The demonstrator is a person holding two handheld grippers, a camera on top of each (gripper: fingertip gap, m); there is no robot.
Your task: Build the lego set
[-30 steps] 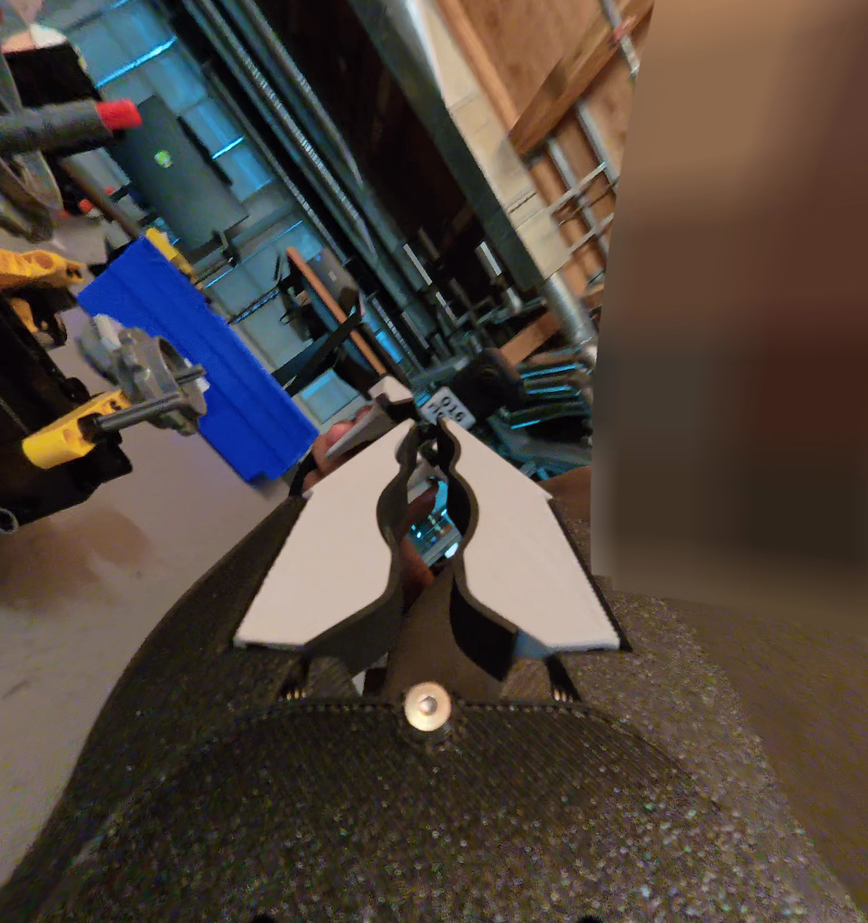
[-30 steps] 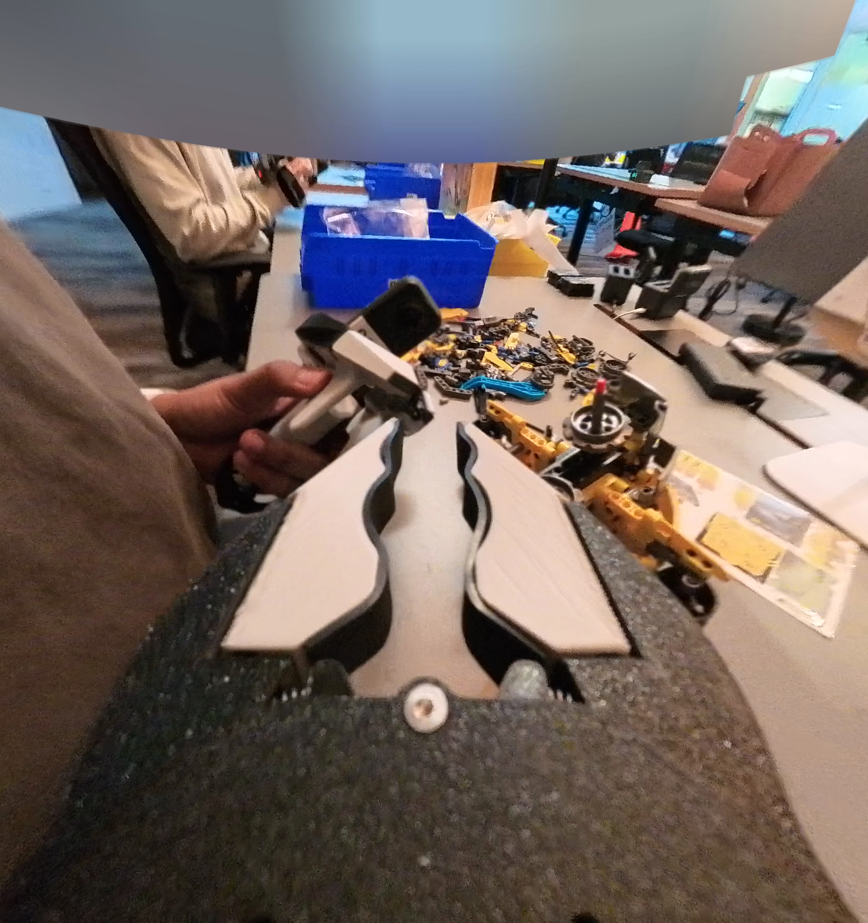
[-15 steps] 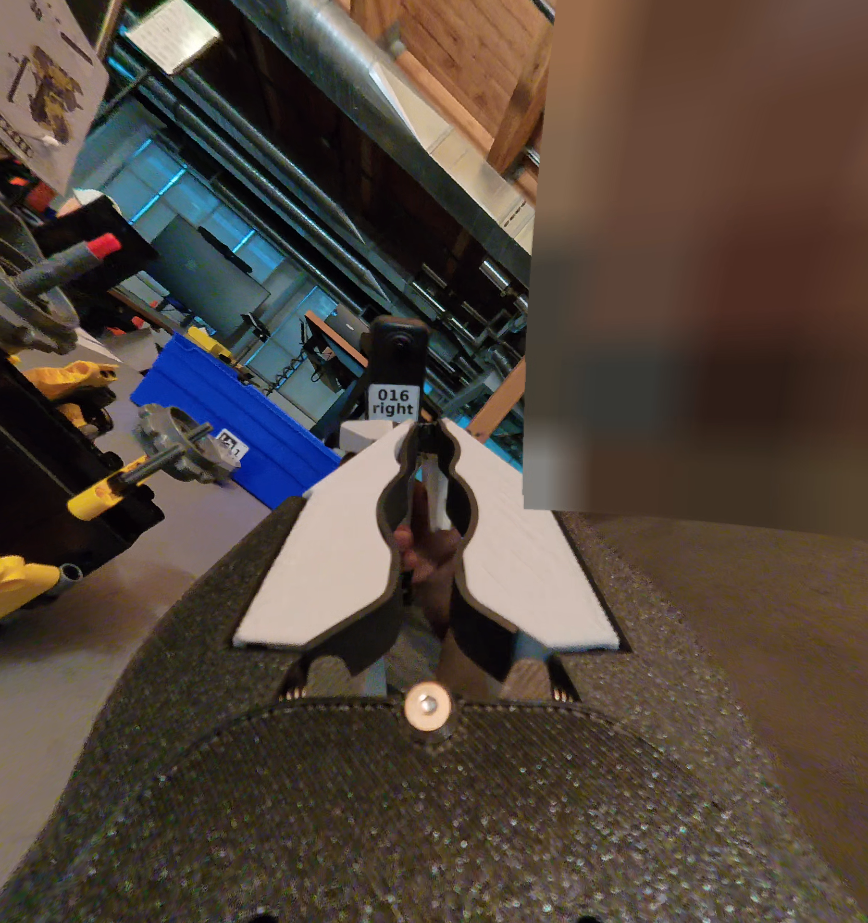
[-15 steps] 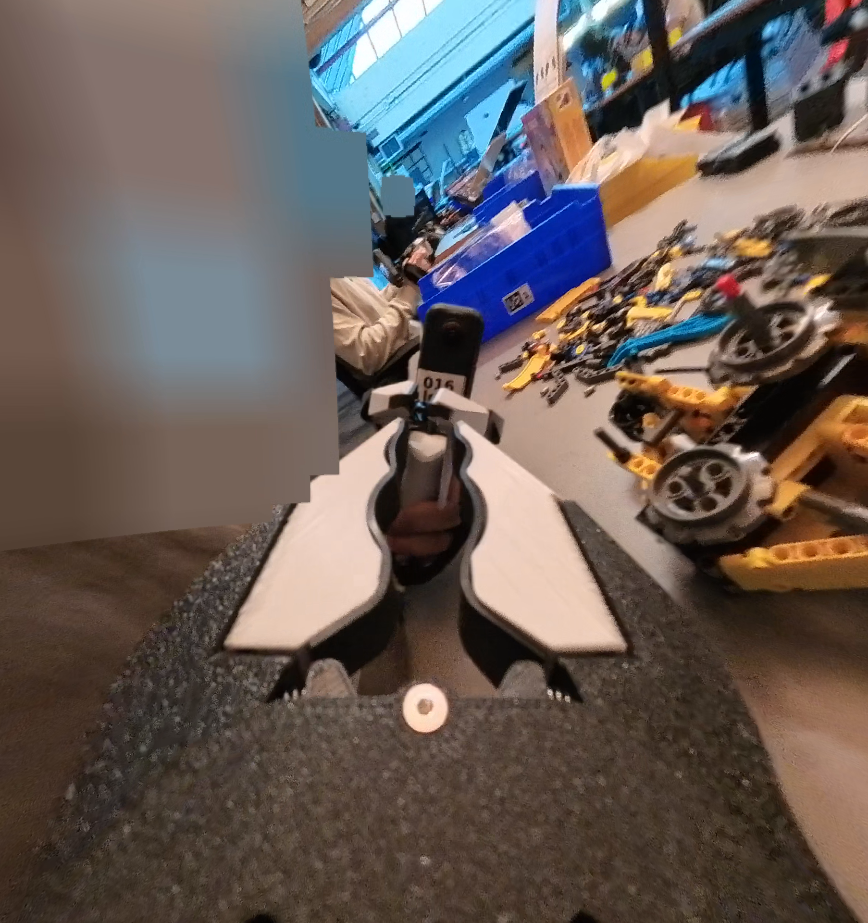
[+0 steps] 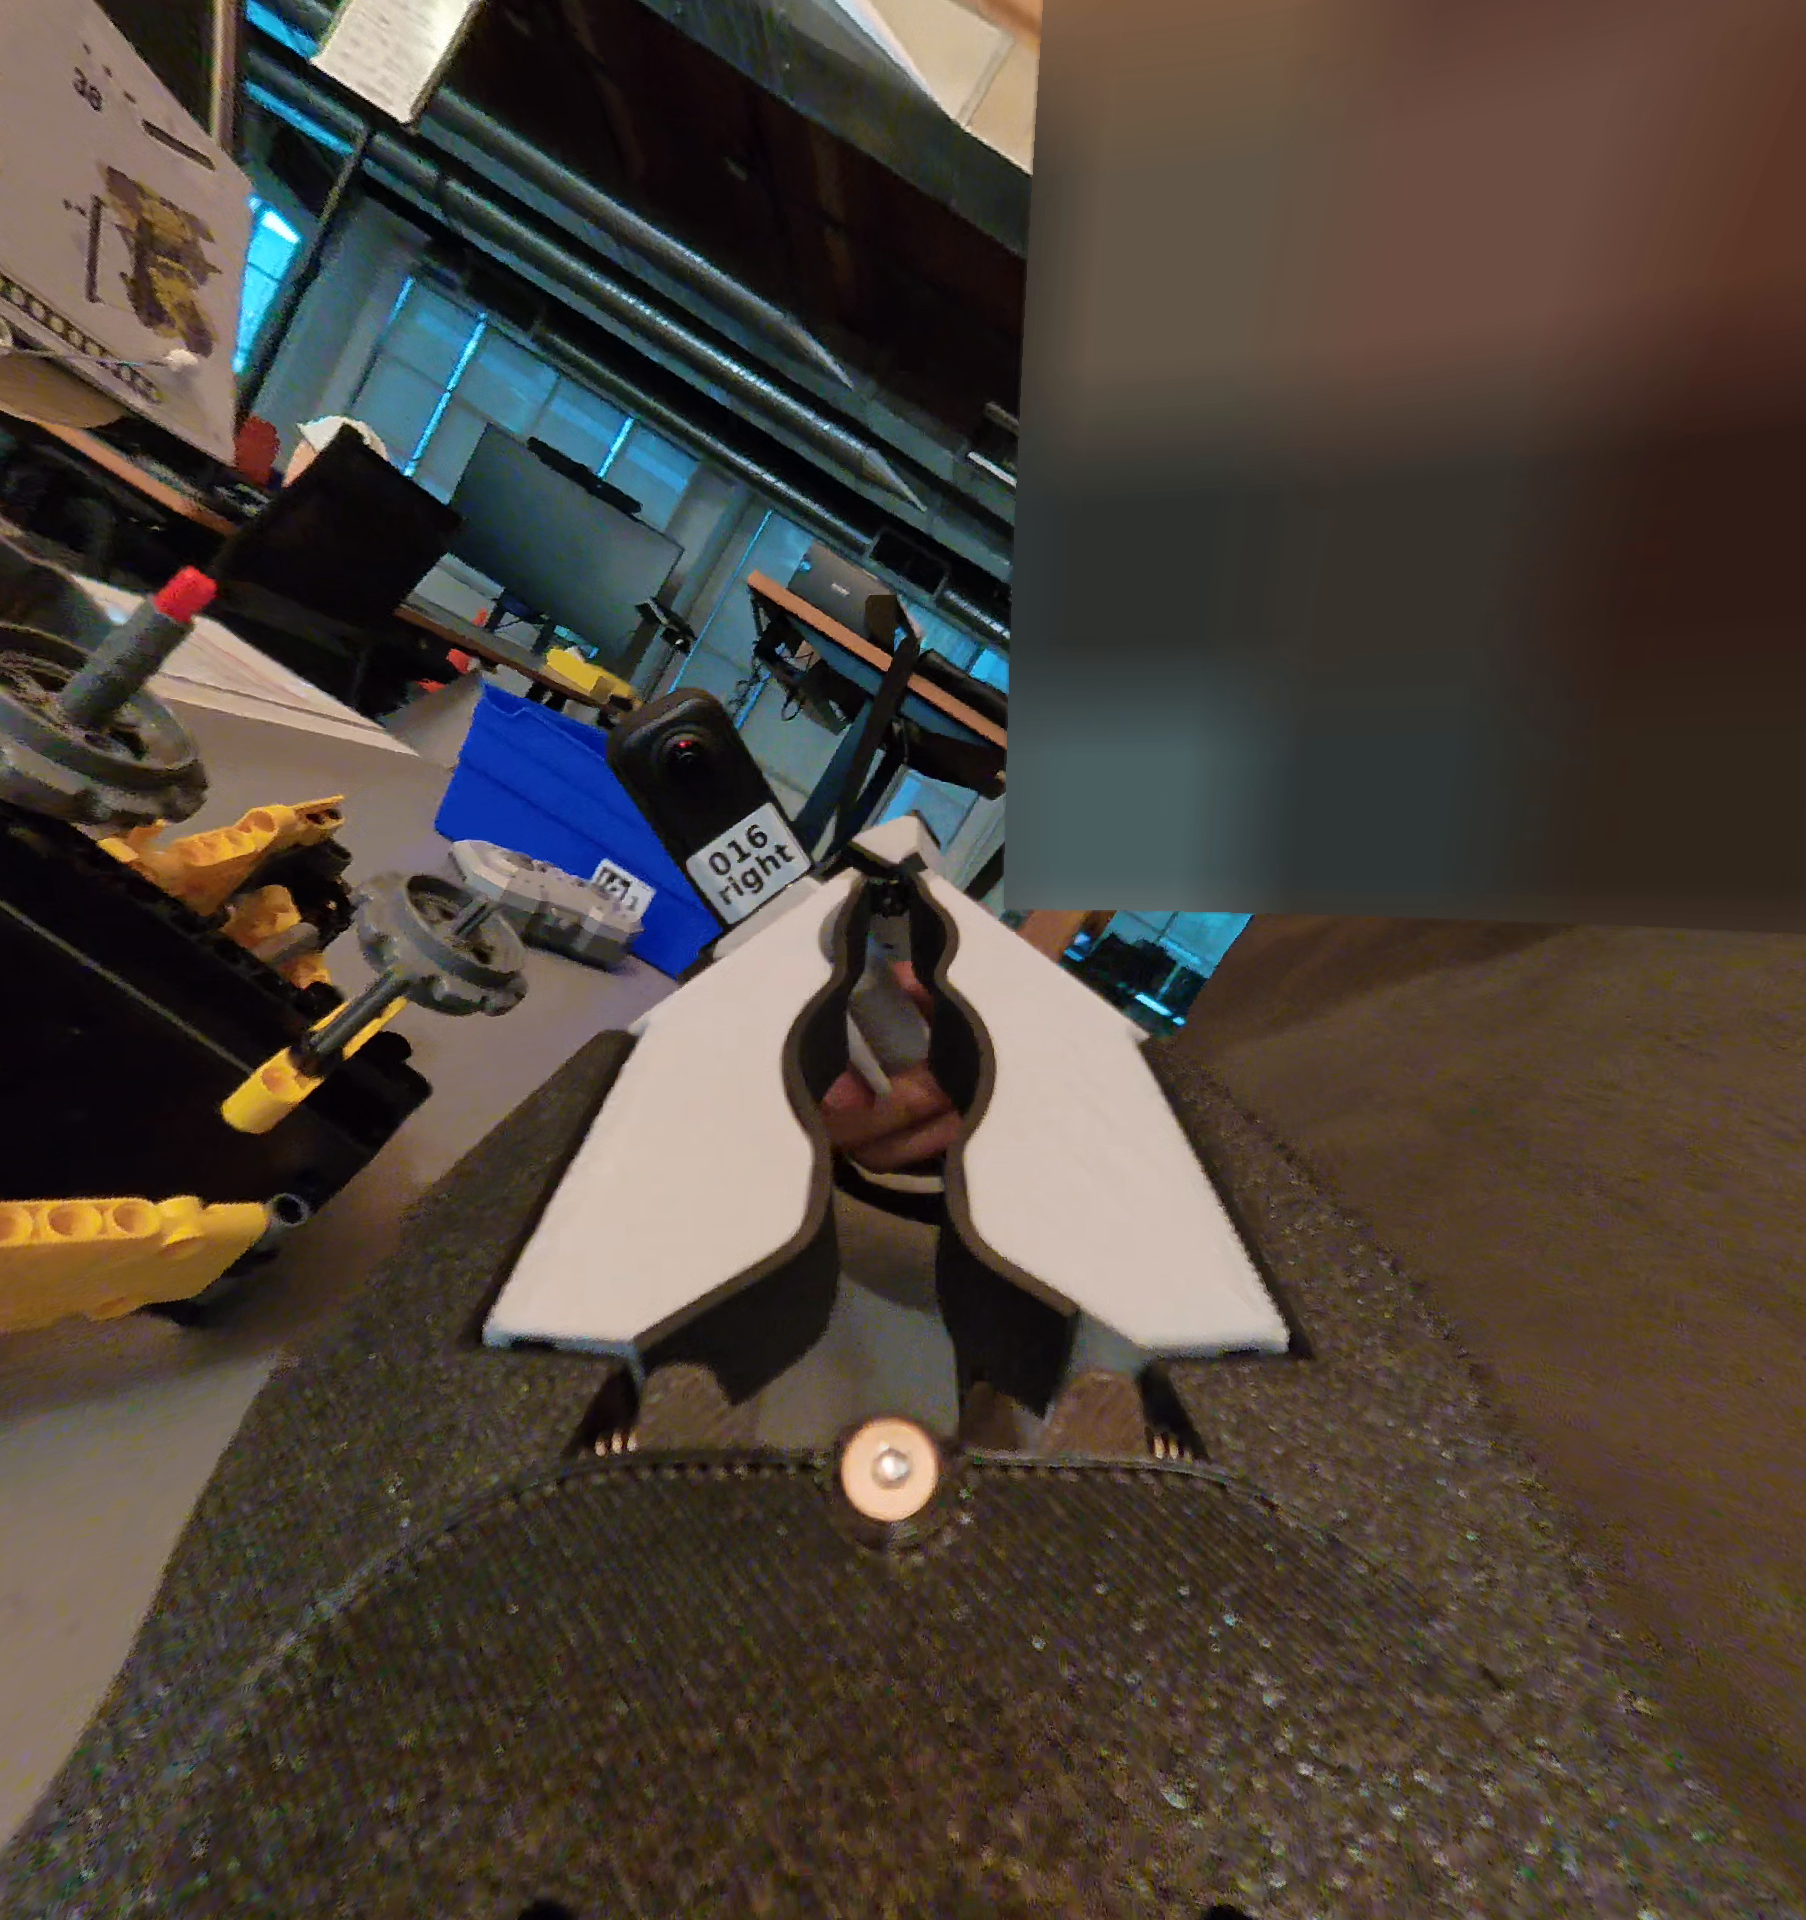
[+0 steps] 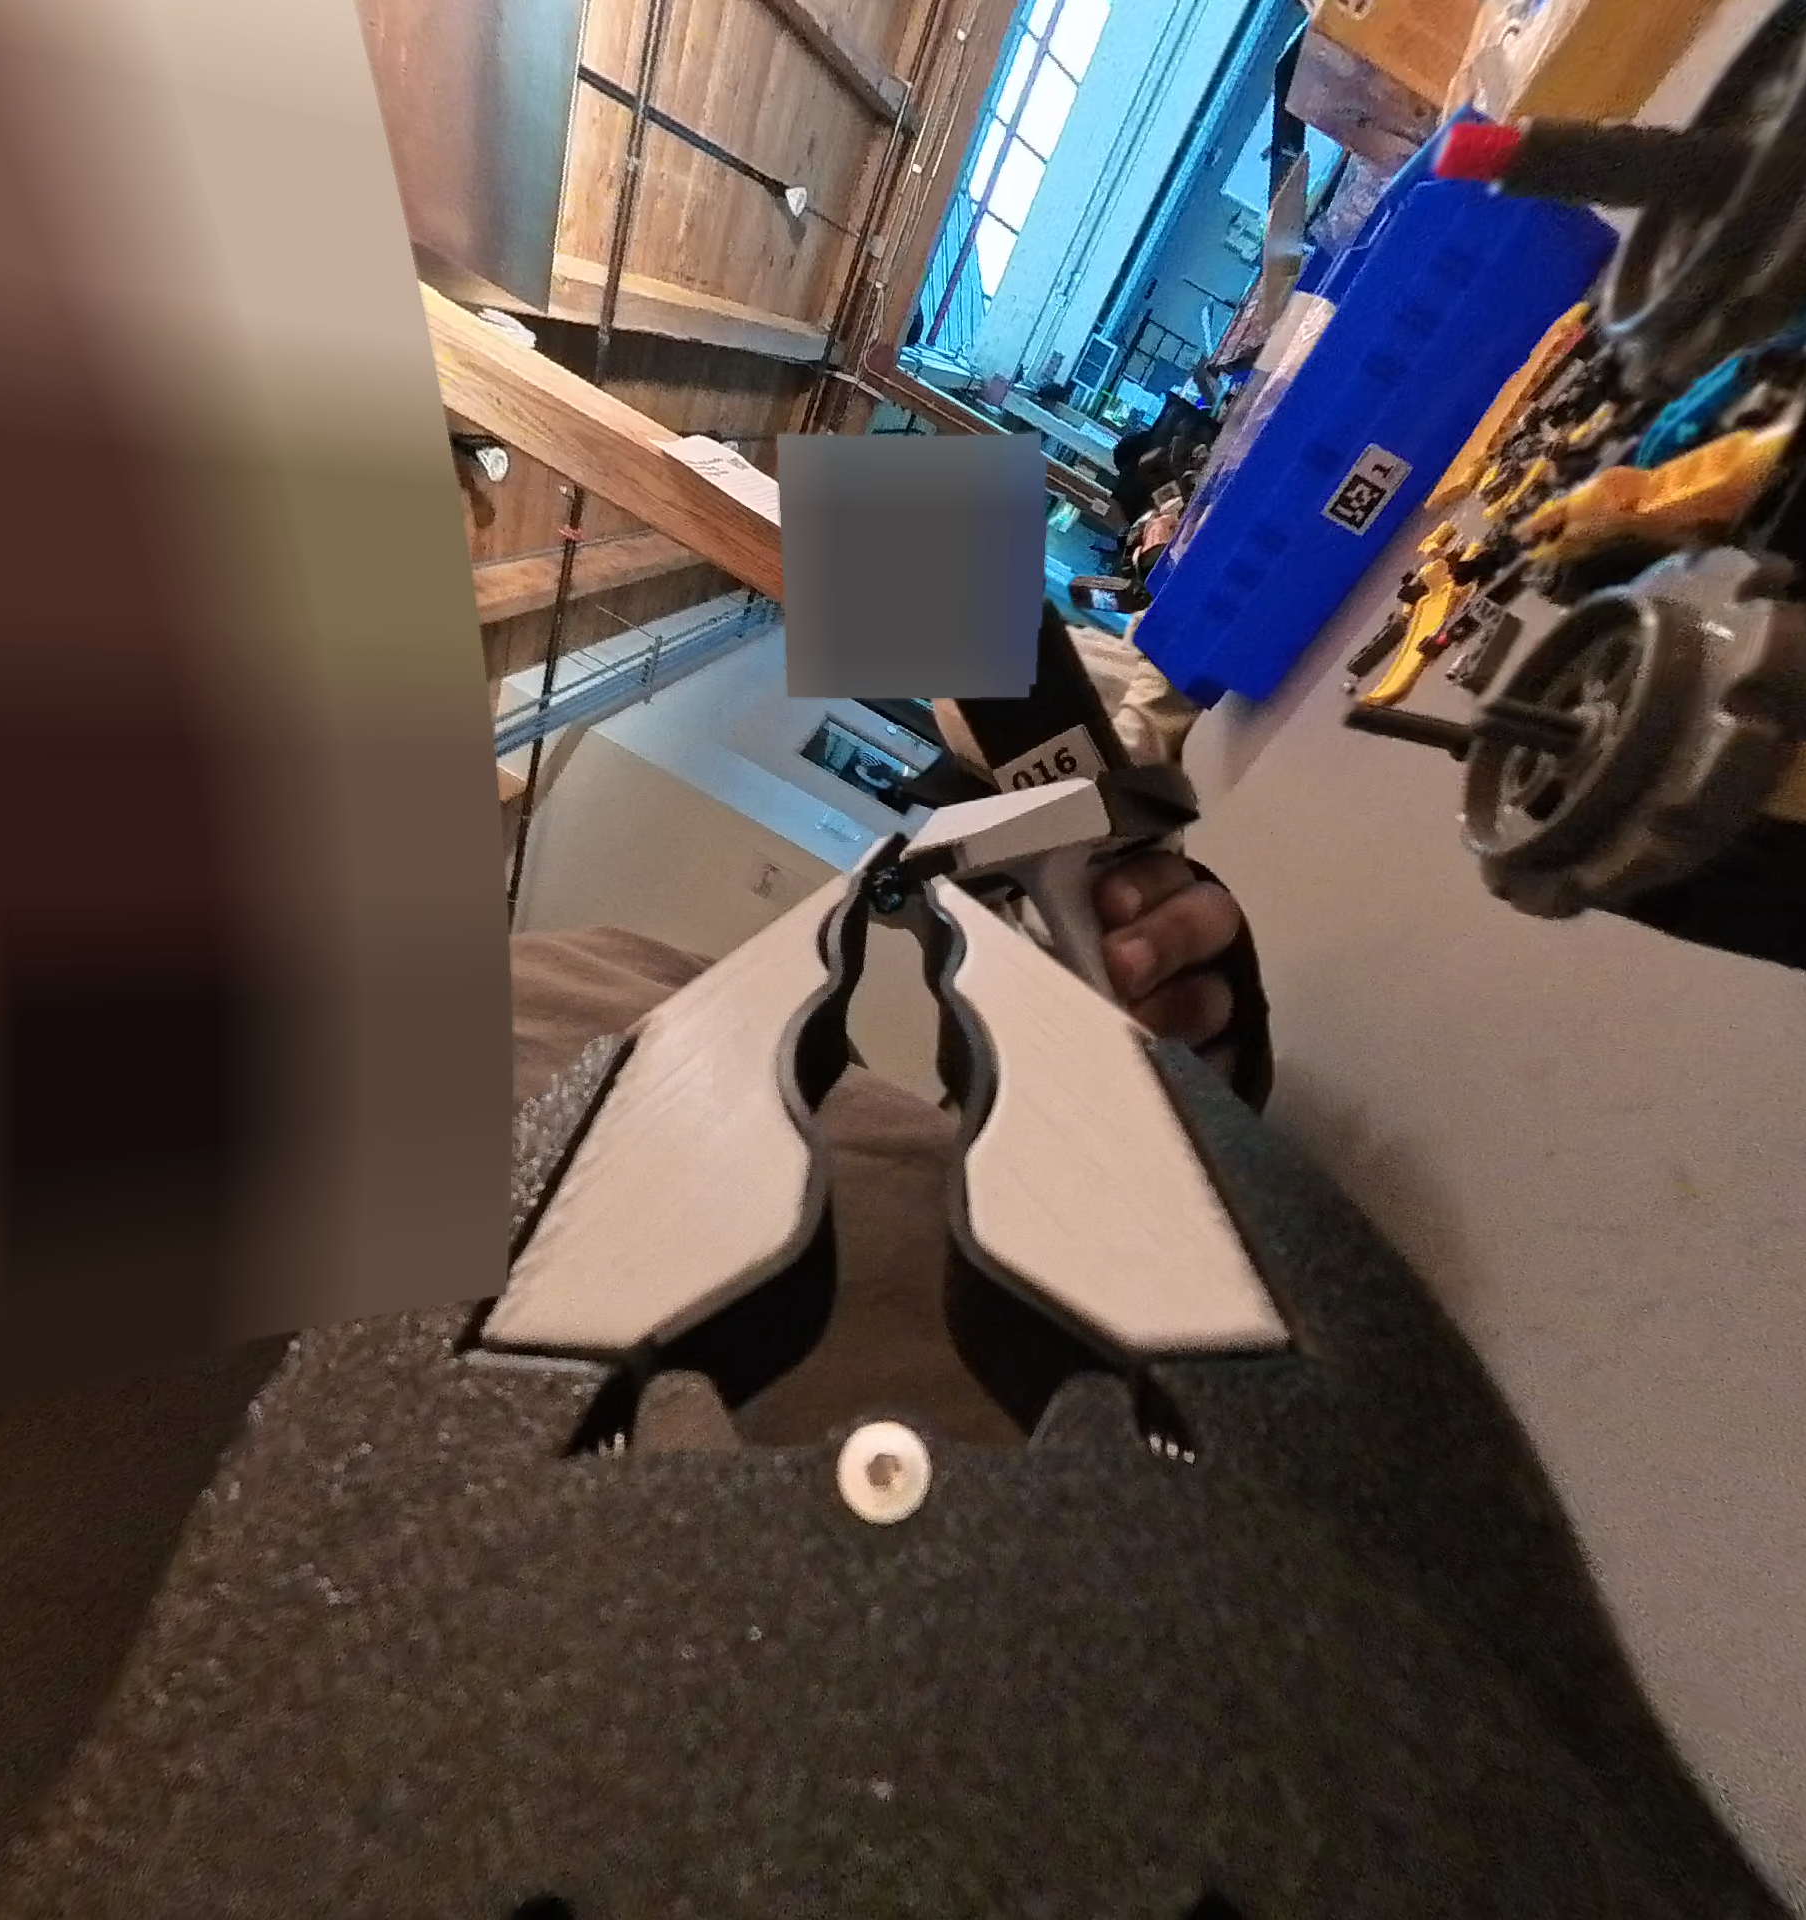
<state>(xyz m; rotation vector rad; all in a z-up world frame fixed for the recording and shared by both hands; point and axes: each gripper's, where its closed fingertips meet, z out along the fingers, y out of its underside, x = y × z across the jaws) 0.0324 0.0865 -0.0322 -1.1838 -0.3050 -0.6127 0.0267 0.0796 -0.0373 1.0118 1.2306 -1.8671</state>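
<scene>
My left gripper [image 5: 883, 896] and my right gripper [image 6: 886, 885] point at each other, tip to tip, above the near edge of the table. Both are shut on one small dark piece [image 6: 888, 891] pinched between their tips; it also shows in the left wrist view [image 5: 884, 902]. The right gripper's camera [image 5: 686, 764] and a hand [image 5: 894, 1127] face the left wrist view. The left gripper's grey fingers [image 6: 1013, 831] and the hand that holds it [image 6: 1174, 940] show in the right wrist view. The piece is too small to tell its shape.
A yellow and black brick vehicle [image 5: 130, 1049] with grey wheels [image 6: 1595, 727] stands on the grey table [image 6: 1501, 1299]. Behind it are a blue bin [image 6: 1335, 478], loose brick parts [image 6: 1439, 592] and a printed sheet [image 5: 78, 218]. My brown clothing [image 5: 1553, 1247] fills the near side. Less than 4 cm separates the two grippers' tips.
My right gripper went from open to shut and swung round to meet the left gripper's tips. Both views have tilted, and the vehicle now lies closer at the side.
</scene>
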